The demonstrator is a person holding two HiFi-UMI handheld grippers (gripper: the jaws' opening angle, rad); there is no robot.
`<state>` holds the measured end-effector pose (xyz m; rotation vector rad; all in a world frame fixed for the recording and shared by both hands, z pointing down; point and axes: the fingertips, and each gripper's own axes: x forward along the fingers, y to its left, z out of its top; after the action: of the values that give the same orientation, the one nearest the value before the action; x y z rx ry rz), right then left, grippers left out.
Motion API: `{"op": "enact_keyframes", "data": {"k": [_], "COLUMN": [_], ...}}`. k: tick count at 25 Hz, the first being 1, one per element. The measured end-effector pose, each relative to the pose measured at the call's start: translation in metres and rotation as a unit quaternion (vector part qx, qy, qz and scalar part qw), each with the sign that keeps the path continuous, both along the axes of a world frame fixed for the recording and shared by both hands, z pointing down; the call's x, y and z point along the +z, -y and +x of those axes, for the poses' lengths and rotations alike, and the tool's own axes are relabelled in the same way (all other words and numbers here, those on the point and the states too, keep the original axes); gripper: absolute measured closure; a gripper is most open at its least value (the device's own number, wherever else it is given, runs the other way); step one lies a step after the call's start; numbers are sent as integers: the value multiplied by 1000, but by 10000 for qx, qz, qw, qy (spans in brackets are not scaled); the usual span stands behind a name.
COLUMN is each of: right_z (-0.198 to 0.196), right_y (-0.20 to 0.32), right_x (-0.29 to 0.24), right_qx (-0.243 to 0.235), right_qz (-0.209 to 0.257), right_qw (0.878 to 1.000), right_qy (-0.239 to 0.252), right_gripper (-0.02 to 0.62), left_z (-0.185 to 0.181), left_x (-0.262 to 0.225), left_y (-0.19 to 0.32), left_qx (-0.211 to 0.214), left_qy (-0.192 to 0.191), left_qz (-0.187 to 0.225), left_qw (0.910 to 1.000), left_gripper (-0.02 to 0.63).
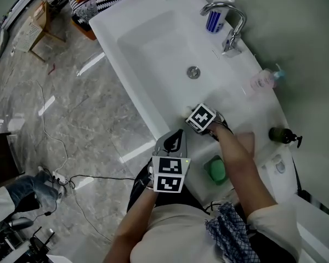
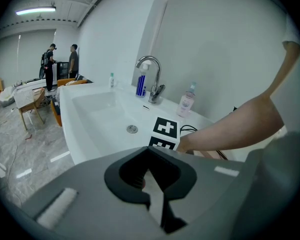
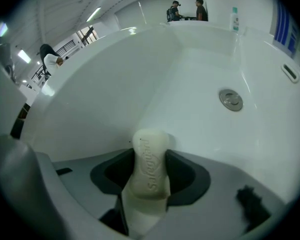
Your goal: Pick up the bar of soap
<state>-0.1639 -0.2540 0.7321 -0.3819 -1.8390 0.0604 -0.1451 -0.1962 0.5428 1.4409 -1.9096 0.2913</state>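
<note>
SOAP IN HAND: The right gripper has its jaws clamped on a cream bar of soap. The bar stands on end between them, raised lettering toward the camera. It hangs over the near wall of the white sink basin, on the person's side of the drain. The left gripper has its jaws drawn together on nothing and sits at the basin's front rim, nearer the person than the drain.

Beyond the drain, a blue-striped cup stands behind the faucet; its contents cannot be made out. Right of the drain on the bench is a pink bottle, and nearer the person a dark pump bottle. A green dish lies closest to the person, beside the right forearm (a darker green lump rests in it, which cannot be identified).

Open white basin floor runs from the soap to the drain, while the basin's near wall rises just beneath the bar.

In the head view the right gripper's marker cube covers the soap, so only the right gripper view shows it. The dish appears in the head view alone. The left gripper view shows the forearm crossing the bench, and both gripper views catch two people standing far past the sink's far end.
</note>
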Motion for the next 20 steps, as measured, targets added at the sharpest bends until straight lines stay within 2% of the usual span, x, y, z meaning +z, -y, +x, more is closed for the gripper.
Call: {"op": "enact_keyframes", "data": {"k": [10,20], "right_z": [3,1], "right_y": [-5,5], "right_x": [2,-33], "right_qx": [-285,25], "right_qz": [9,229], "right_qw": [9996,9984], "right_qy": [-23,508], "right_gripper": [379,313], "left_z": [-1,3], "left_x": [-1,-9], "left_y": [-5,-9], "left_qx": [-66,10], "left_qy": [2,3], "left_qz": [24,168], "left_qw": [10000,9999], "left_gripper": [598,598]}}
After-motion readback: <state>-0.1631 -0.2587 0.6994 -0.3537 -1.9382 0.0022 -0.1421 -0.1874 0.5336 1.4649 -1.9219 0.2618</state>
